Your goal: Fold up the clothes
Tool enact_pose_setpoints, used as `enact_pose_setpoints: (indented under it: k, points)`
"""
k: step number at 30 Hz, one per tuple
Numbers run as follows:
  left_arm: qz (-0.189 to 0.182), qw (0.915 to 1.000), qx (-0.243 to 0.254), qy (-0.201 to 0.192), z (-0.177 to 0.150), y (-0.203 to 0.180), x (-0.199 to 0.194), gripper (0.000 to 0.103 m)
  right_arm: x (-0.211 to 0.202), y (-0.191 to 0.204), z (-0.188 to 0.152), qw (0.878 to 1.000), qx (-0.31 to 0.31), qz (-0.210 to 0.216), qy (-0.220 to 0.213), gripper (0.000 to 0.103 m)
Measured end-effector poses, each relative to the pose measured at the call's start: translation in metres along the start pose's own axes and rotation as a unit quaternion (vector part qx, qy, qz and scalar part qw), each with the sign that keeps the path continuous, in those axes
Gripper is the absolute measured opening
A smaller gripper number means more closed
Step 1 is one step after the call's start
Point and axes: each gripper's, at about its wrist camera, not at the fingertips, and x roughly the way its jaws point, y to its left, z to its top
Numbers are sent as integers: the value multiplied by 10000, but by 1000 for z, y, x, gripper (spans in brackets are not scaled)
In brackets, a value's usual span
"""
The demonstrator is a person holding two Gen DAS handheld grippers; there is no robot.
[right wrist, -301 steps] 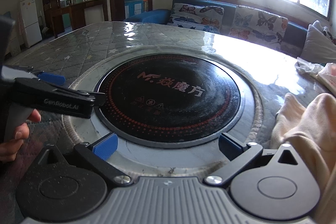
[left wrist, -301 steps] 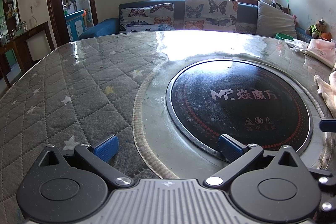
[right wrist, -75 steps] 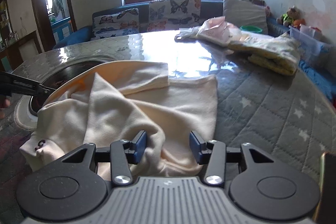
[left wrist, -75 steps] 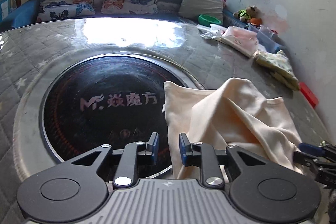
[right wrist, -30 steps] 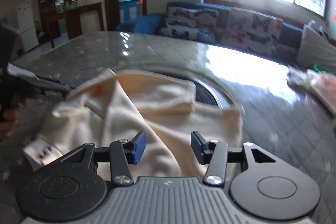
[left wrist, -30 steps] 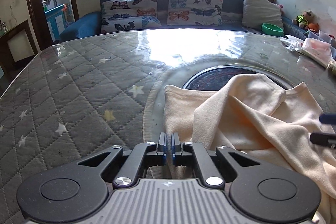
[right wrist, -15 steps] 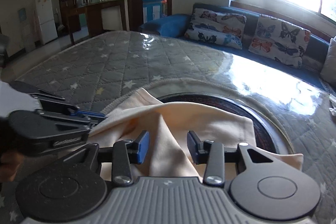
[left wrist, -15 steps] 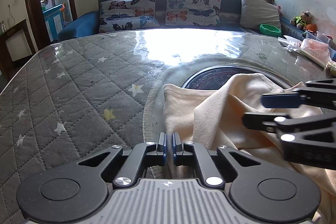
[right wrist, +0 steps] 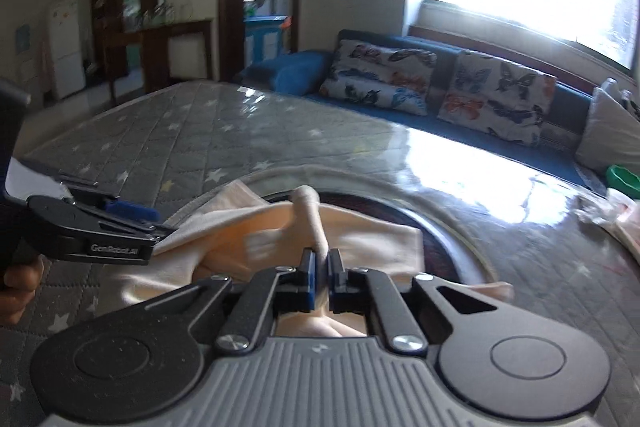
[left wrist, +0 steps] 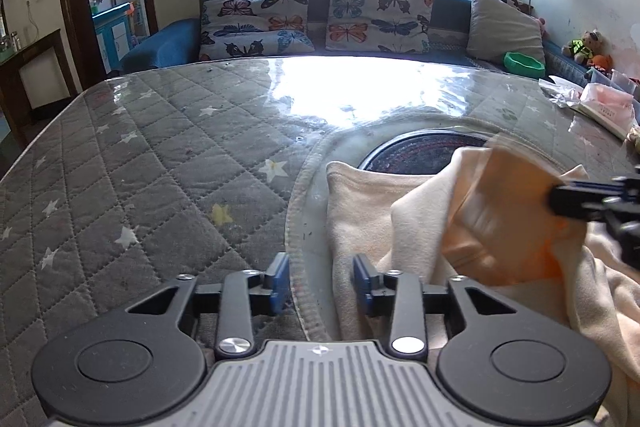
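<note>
A cream garment [left wrist: 360, 211] lies crumpled over the round black hotplate [left wrist: 420, 149] set in the table. My left gripper [left wrist: 320, 283] hovers low at the garment's left edge. Its jaws are opening, and the cloth edge runs between the blue pads without being pressed. The right gripper [right wrist: 319, 275] is shut on a raised fold of the cream garment [right wrist: 368, 239]. In the left wrist view the right gripper [left wrist: 556, 199] enters from the right, holding that fold up. The right wrist view shows the left gripper [right wrist: 164, 223] at the cloth's left corner.
The grey quilted star-patterned table cover [left wrist: 140, 187] spreads to the left. Packets and folded clothes [left wrist: 600, 103] sit at the far right edge. A blue sofa with butterfly cushions [left wrist: 320, 19] and a green bowl [left wrist: 524, 63] lie behind. A person's hand [right wrist: 16, 291] grips the left tool.
My left jaws went from shut to parted. The right gripper closed on a fold of the garment, lifted it and drew back toward the right.
</note>
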Motion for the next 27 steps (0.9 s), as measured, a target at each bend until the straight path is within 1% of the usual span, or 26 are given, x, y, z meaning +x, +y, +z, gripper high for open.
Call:
enact_pose_setpoints:
  k: [2, 5, 7, 10, 14, 17, 20, 22, 23, 27]
  points:
    - [-60, 9999, 12, -87, 1, 0, -7, 45, -16, -13, -3, 9996, 273, -37, -70, 5]
    - [-127, 9996, 107, -239, 3, -5, -20, 50, -38, -27, -17, 9990, 387, -197, -119, 5]
    - [-212, 9992, 156, -314, 3, -9, -28, 50, -53, -36, -27, 9983, 463, -305, -150, 5]
    - [-484, 9978, 251, -368, 1, -21, -39, 50, -75, -56, -42, 9964, 601, -575, -148, 5]
    - [-962, 9931, 570, -367, -12, -48, -52, 50, -102, -80, -56, 9919, 801, -967, -194, 5]
    - [-1369, 9871, 774, -296, -23, -69, -60, 49, -124, -92, -67, 9873, 985, -1225, -220, 5]
    - [-1758, 9790, 1004, -228, -34, -89, -67, 47, -143, -102, -77, 9823, 1084, -1503, -275, 5]
    - [-1998, 9721, 1210, -201, -44, -102, -73, 47, -156, -108, -85, 9782, 1207, -1664, -301, 5]
    - [-2104, 9687, 1305, -181, -48, -107, -76, 47, -169, -117, -95, 9745, 1356, -1763, -299, 5]
    - [-2529, 9530, 1664, -117, -63, -124, -86, 48, -184, -126, -115, 9669, 1652, -1933, -196, 5]
